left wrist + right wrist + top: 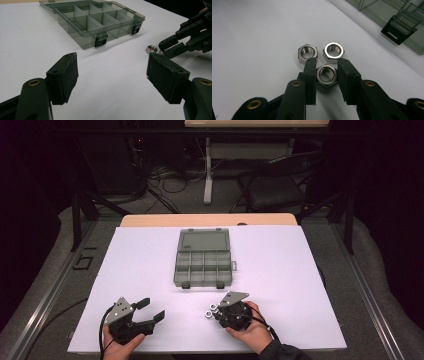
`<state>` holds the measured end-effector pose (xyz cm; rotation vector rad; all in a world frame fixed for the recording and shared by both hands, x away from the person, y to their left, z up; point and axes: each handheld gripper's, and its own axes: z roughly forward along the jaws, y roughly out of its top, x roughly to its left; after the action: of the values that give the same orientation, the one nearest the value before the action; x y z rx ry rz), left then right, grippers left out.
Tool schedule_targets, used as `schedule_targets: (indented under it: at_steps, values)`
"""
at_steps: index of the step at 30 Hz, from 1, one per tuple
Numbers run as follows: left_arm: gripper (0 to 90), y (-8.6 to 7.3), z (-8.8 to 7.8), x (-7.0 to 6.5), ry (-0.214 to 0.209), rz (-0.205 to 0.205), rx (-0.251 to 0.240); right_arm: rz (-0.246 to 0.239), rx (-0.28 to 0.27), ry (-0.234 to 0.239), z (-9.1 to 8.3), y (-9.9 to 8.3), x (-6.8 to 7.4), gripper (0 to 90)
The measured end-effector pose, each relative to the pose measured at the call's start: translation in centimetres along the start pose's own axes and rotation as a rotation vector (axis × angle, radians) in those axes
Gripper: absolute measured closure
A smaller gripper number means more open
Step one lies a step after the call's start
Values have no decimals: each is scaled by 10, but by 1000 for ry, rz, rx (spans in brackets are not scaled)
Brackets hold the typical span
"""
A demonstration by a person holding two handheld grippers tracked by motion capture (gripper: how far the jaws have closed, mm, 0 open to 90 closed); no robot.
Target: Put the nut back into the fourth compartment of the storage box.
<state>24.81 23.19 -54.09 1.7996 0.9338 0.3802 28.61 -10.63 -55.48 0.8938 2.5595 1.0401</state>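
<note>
Right now a steel hex nut [326, 75] lies flat on the white counter [249, 37], pinched between the pads of the right gripper [326, 72]. Two more nuts [307, 53] sit just beyond it, close together. Farther off stands the open grey compartment box [203, 261]. Well apart on the left, the left gripper [150, 309] is spread wide over bare counter.
</note>
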Motion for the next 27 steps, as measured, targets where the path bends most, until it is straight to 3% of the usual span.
schedule_targets:
  at_steps: [1, 10, 11, 14, 27]
  values:
    - [254, 0, 0, 0, 0, 0, 0, 1, -21, 1, 2, -1, 0, 695]
    - [254, 0, 0, 0, 0, 3, 2, 7, -15, 7, 2, 0, 0, 699]
    - [254, 0, 0, 0, 0, 3, 2, 3, 6, 4, 0, 0, 0, 700]
    - [254, 0, 0, 0, 1, 0, 1, 4, -11, 8, 0, 0, 0, 700]
    - [254, 0, 0, -1, 5, -2, 0, -6, -35, -6, -34, 28, 1, 700]
